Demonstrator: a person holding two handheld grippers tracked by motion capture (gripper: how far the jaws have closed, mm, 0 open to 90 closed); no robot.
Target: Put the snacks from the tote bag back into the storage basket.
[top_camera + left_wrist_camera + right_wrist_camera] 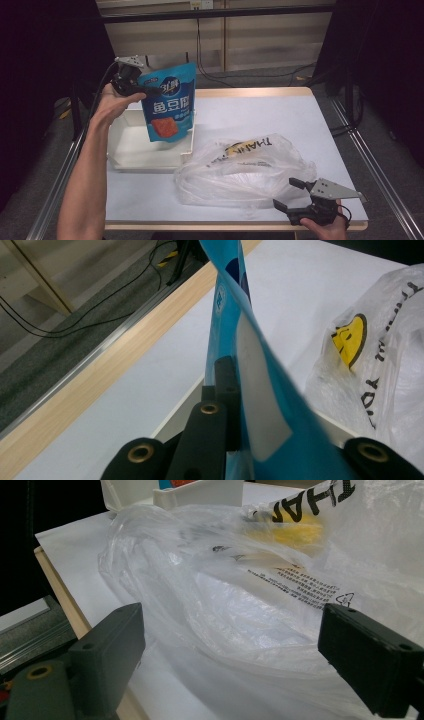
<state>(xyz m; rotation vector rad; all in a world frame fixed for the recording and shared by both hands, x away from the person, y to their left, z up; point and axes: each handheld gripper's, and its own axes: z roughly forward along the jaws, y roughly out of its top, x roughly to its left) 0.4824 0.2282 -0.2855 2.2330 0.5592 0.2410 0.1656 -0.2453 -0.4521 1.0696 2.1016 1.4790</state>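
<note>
In the upper left of the high view, the left gripper [145,90] pinches the top corner of a blue snack pouch [167,102], which hangs with its long axis upright, bottom end down over a white tray [145,162]. The left gripper view shows the jaws pressed onto the pouch's edge [260,405]. At lower right, the right gripper [290,194] holds its jaws spread beside a clear plastic bag [240,170]; its own view shows small print on the bag [300,582].

pouch [168,102]: bright blue, white lettering, orange-red panel low on the front
plastic bag [240,170]: clear-white film, black letters, yellow smiley face
tray [131,150]: plain white
table [260,112]: pale grey-white top, light wood edge
gripper jaws: black
</note>
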